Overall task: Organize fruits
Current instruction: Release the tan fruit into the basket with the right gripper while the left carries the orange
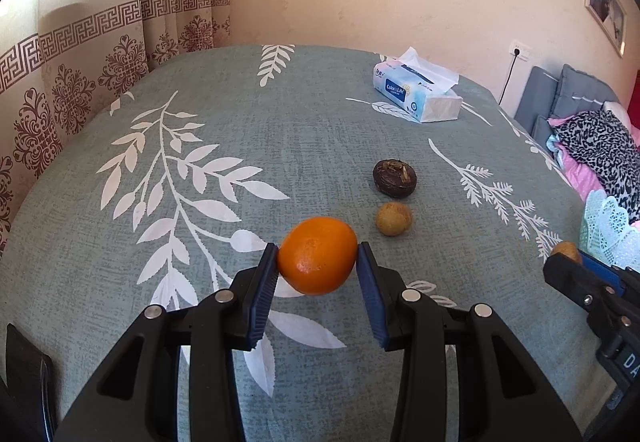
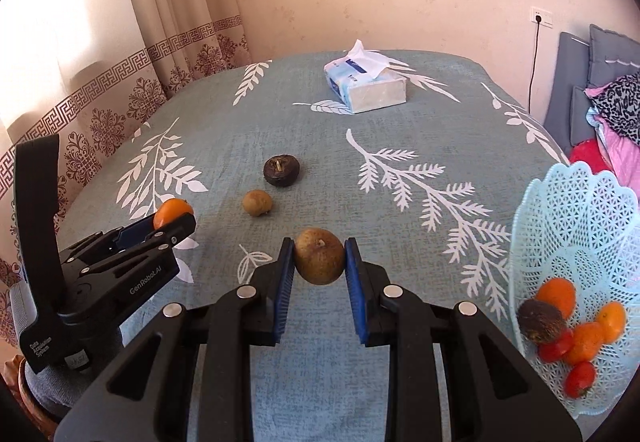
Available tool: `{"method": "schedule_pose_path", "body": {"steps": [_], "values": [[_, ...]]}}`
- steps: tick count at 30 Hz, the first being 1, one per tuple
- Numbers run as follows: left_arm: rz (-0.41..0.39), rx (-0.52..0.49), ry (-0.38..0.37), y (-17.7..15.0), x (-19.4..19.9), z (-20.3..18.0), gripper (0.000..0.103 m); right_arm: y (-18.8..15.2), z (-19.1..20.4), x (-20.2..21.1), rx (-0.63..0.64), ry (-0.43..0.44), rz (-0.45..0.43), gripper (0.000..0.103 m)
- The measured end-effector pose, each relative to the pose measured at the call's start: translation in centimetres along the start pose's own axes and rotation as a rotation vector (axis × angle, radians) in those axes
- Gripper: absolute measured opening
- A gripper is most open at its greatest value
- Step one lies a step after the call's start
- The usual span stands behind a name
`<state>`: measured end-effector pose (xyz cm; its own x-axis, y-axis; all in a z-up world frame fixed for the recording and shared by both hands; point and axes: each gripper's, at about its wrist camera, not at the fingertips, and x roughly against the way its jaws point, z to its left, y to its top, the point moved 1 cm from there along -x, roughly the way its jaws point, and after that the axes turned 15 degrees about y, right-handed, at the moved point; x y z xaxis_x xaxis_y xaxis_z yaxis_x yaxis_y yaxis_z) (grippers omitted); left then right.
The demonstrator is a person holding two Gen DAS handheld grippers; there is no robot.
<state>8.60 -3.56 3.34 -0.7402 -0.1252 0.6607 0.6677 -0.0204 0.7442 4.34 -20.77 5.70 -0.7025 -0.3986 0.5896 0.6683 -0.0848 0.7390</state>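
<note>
table (image 2: 304, 122) under leaf-print cloth. pale blue lace basket (image 2: 576, 202) at its right edge, already holding oranges, red fruits, one dark one. step in hand, i judge: carrying two picks to the basket. my left tongs (image 1: 317, 256) clamp an orange (image 1: 317, 254), smooth, bright. my right tongs (image 2: 319, 256) pinch a small brown fruit (image 2: 319, 261), dull, speckled. next: swing right over the rim, then release. dark fruit (image 2: 281, 170) and tan fruit (image 2: 257, 202) wait mid-table.
</note>
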Motion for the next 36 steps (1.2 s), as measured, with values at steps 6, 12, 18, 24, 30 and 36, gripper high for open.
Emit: {"method": "schedule_pose_path", "body": {"steps": [6, 12, 18, 24, 30, 36], "values": [[-0.009, -0.032, -0.009, -0.3, 0.8, -1.3, 0.04, -0.5, -3.2, 3.9, -0.052, -0.074, -0.056, 0.026], [-0.026, -0.073, -0.022, -0.5, 2.1, -2.8, 0.04, -1.5, -7.7, 7.5, -0.136, -0.151, -0.115, 0.026], [-0.028, -0.095, -0.052, -0.6, 3.0, -4.6, 0.04, -2.0, -11.2, 10.5, -0.195, -0.214, -0.164, 0.026], [-0.039, -0.121, -0.088, -0.2, 4.3, -6.6, 0.04, -2.8, -14.1, 11.9, -0.242, -0.247, -0.178, 0.026], [-0.065, -0.15, -0.112, 0.1, 5.6, -8.5, 0.04, -4.0, -16.3, 13.5, -0.316, -0.22, -0.24, 0.046], [-0.075, -0.174, -0.176, 0.4, 6.5, -11.0, 0.04, -4.7, -16.9, 14.6, -0.322, -0.221, -0.267, 0.046]]}}
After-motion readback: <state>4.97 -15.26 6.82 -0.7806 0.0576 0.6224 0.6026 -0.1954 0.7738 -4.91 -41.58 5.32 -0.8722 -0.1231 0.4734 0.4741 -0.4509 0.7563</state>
